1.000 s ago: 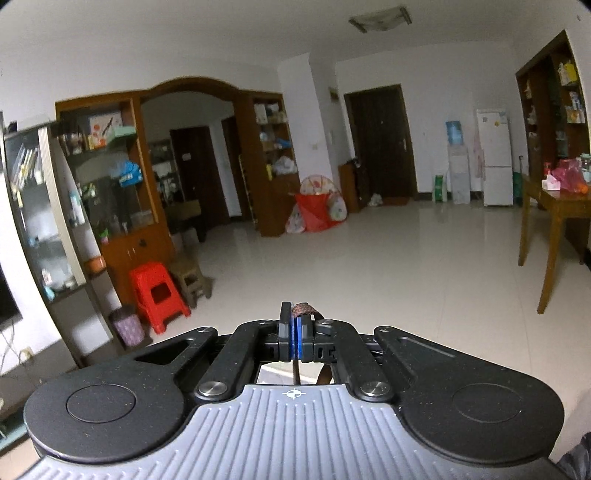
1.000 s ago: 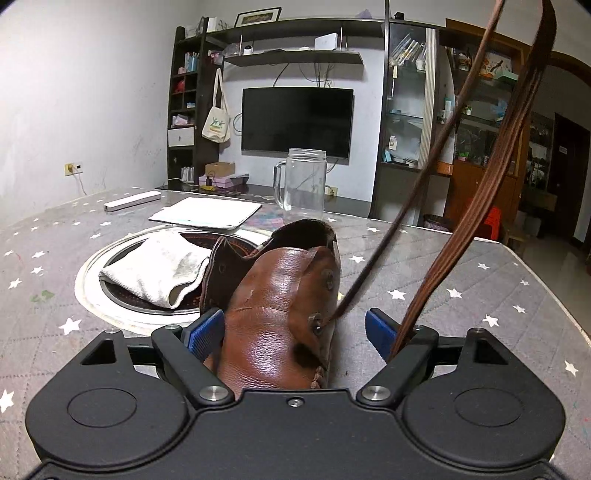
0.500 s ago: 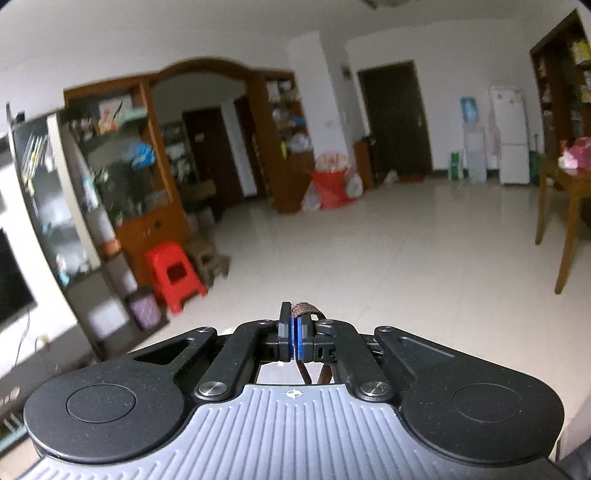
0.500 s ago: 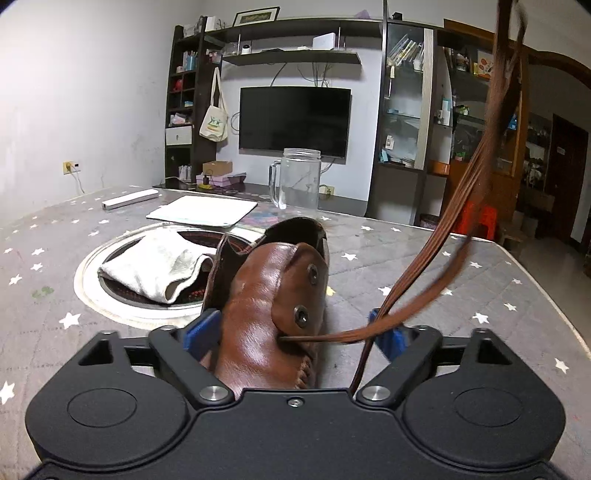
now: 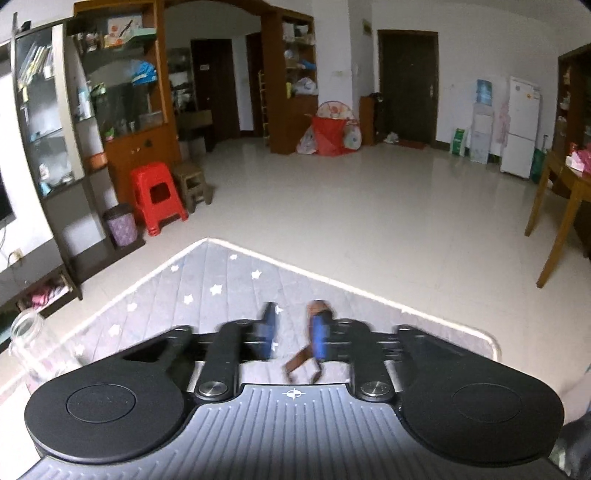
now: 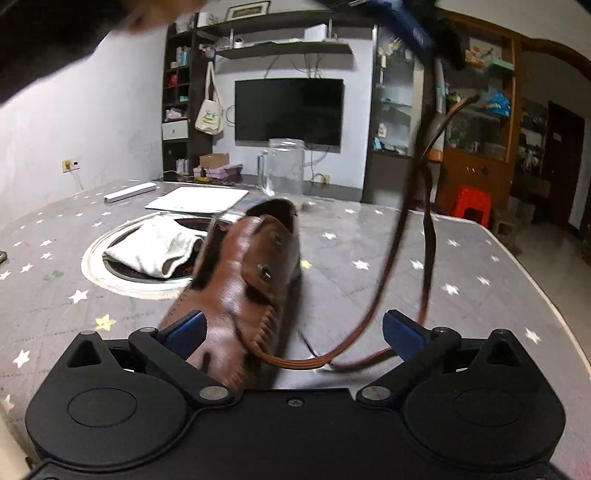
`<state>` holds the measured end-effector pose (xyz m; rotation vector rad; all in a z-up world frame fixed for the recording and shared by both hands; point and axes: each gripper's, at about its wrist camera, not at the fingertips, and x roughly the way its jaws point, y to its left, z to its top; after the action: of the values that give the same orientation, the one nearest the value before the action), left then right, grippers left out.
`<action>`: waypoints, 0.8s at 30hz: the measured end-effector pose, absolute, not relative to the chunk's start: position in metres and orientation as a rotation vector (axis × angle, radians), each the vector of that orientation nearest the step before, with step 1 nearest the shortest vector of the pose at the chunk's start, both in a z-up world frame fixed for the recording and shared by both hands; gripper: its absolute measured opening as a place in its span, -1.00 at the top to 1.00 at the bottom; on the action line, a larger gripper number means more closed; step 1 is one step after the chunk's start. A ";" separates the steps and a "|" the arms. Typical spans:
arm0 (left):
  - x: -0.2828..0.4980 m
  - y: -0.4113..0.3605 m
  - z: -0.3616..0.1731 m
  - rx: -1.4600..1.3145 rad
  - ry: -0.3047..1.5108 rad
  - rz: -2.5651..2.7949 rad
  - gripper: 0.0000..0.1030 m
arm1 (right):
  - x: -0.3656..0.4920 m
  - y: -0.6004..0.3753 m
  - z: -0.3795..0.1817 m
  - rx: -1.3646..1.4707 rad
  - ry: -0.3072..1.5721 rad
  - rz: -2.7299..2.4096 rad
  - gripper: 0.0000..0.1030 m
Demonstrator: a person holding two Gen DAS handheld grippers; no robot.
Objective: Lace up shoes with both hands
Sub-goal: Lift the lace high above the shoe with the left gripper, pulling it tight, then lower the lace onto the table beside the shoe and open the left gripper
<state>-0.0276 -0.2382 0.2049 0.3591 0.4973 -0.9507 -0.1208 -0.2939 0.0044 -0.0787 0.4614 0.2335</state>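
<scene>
A brown leather shoe [image 6: 243, 280] lies on the star-patterned tablecloth [image 6: 461, 258], its toe between the spread fingers of my open right gripper [image 6: 295, 328]. The brown lace [image 6: 391, 266] leaves the shoe's front, loops low across the right gripper's gap and rises to the upper right. There a blue pad of my left gripper [image 6: 410, 26] shows, blurred. In the left wrist view the left gripper [image 5: 293, 317] has its jaws apart. The lace's end [image 5: 314, 354] hangs loose against the right pad and down between the fingers.
A glass jar [image 6: 282, 166], a white sheet [image 6: 199, 199] and a white bar [image 6: 129, 192] stand behind the shoe. A white cloth [image 6: 155, 247] lies in a round recess. A dark sleeve [image 6: 55, 33] crosses the top left. The table's corner [image 5: 221, 258] lies below the left gripper.
The left gripper has opened and let go of the lace, and has tilted down toward the table corner. The lace has gone slack and sagged low in front of the right gripper.
</scene>
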 end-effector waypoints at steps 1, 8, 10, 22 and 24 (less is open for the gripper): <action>-0.028 -0.235 0.198 0.359 0.506 -0.947 0.38 | -0.123 -0.299 0.004 -0.067 0.470 0.221 -0.99; -0.026 -0.225 0.159 0.342 0.589 -0.910 0.18 | -0.129 -0.322 0.002 -0.005 0.499 0.149 -1.00; -0.026 -0.222 0.148 0.337 0.612 -0.898 0.05 | -0.131 -0.327 0.002 -0.008 0.500 0.127 -0.99; -0.048 -0.199 0.114 0.333 0.725 -0.836 -0.36 | -0.141 -0.346 -0.004 -0.007 0.513 0.051 -1.00; -0.051 -0.196 0.112 0.335 0.730 -0.838 -0.39 | -0.141 -0.349 -0.006 -0.006 0.519 0.053 -1.00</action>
<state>-0.0509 -0.1957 0.1119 0.3350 0.7305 -0.8383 -0.1414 -0.3492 -0.0058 -0.0064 0.5187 0.0528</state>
